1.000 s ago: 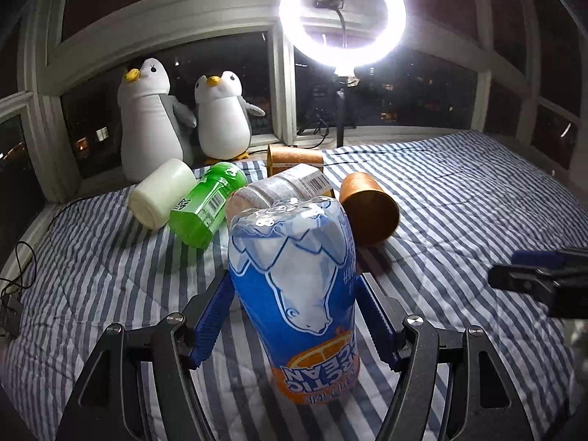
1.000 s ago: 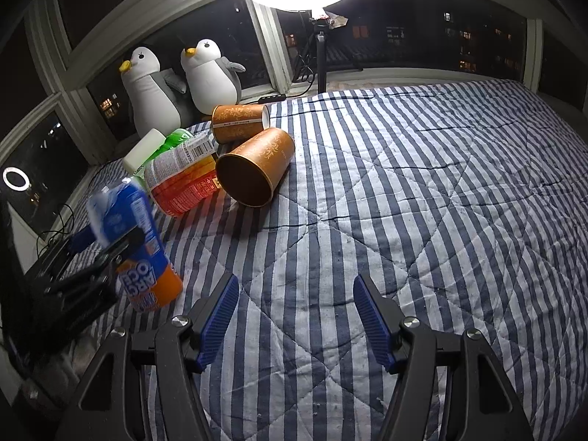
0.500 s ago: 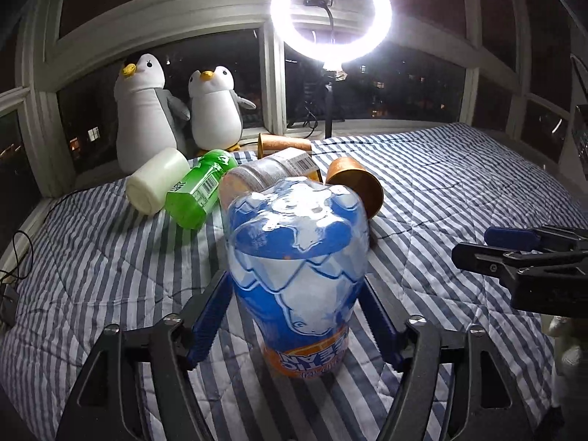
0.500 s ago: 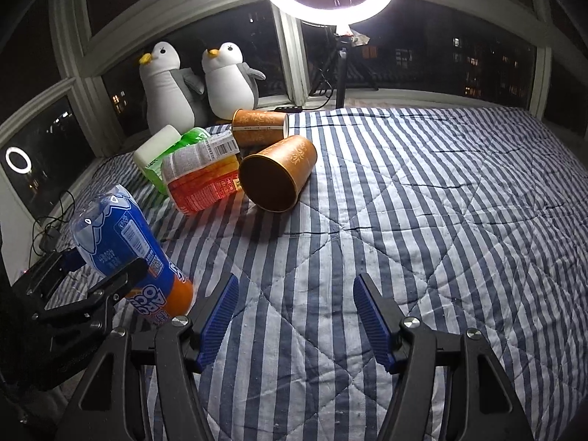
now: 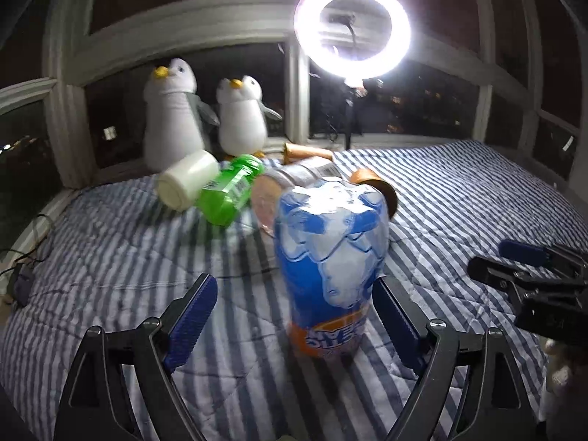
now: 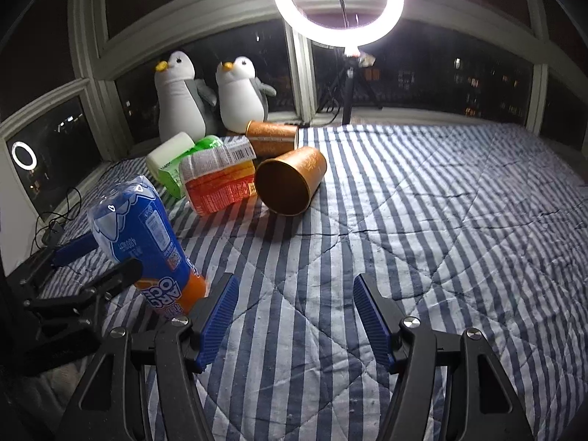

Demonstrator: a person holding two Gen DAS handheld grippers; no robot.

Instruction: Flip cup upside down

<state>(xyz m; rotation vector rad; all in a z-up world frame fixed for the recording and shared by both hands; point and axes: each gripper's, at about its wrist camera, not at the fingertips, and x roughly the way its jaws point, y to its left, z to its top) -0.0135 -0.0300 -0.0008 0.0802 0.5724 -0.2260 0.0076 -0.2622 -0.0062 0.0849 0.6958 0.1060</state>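
The blue cup [image 5: 330, 264] with a polar-bear print and an orange band stands upside down on the striped bed [image 5: 110, 264], its rim on the quilt. My left gripper [image 5: 294, 294] is open around it, with a wide gap on the left side and the right finger [image 5: 397, 316] close beside the cup. The right wrist view shows the same cup [image 6: 143, 242] leaning slightly at the left, between the left gripper's [image 6: 114, 257] fingers. My right gripper [image 6: 294, 312] hangs open over bare quilt with nothing between its fingers.
Behind the cup lie a gold cup [image 6: 290, 183] with its mouth facing me, a second gold cup [image 6: 272, 139], an orange-labelled cup [image 6: 220, 180], a green one [image 5: 231, 191] and a white one [image 5: 187, 183]. Two plush penguins [image 6: 205, 99] and a ring light [image 6: 338, 3] stand by the window. Cables [image 6: 55, 220] lie at the left edge.
The left gripper has let go of the blue cup and shifted left. The cup now stands alone on the quilt, off-centre toward the right finger. The right gripper stayed open.
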